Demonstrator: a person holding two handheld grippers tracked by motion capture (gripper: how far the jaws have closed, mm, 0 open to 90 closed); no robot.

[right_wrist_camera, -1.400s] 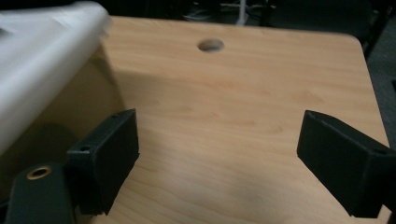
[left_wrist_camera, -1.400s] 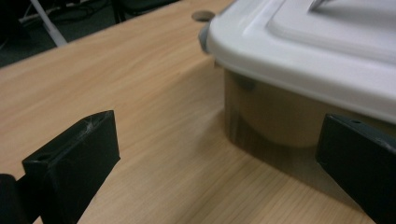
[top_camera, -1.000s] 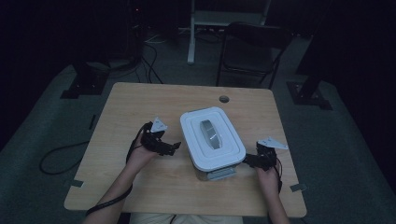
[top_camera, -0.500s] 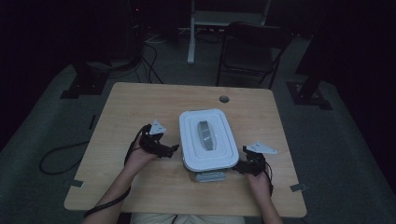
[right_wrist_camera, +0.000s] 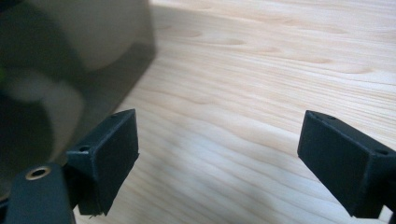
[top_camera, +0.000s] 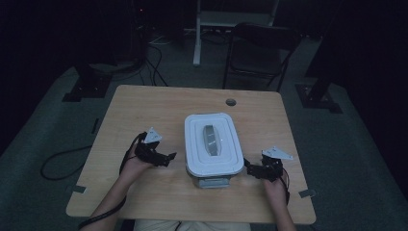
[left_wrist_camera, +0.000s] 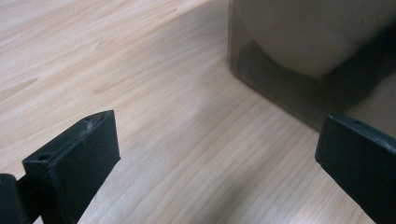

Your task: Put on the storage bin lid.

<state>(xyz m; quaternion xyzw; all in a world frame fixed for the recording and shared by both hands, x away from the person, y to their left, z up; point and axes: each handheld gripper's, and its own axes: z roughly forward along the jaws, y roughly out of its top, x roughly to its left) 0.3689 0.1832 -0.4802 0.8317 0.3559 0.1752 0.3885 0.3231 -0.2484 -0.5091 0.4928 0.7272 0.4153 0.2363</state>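
A white-lidded plastic box (top_camera: 211, 142) with a grey handle on its lid stands in the middle of the wooden table (top_camera: 144, 103). My left gripper (top_camera: 169, 157) sits just left of the box, open, jaws pointing at its side. Low at the box's right side, my right gripper (top_camera: 248, 168) is open too, jaws toward it. In the left gripper view the translucent box wall (left_wrist_camera: 299, 51) rises at the upper right, with nothing between the jaws (left_wrist_camera: 217, 154). In the right gripper view the box wall (right_wrist_camera: 70, 60) stands at the left, and bare wood lies between the jaws (right_wrist_camera: 217, 158).
A small round cable hole (top_camera: 231, 102) sits near the table's far edge. A dark chair (top_camera: 260, 50) and a white stand (top_camera: 202, 19) are beyond the table. Cables trail on the floor at the left (top_camera: 62, 159).
The box has shifted left and toward the table's middle. My right gripper followed it leftward and stays close to its right side. My left gripper barely moved.
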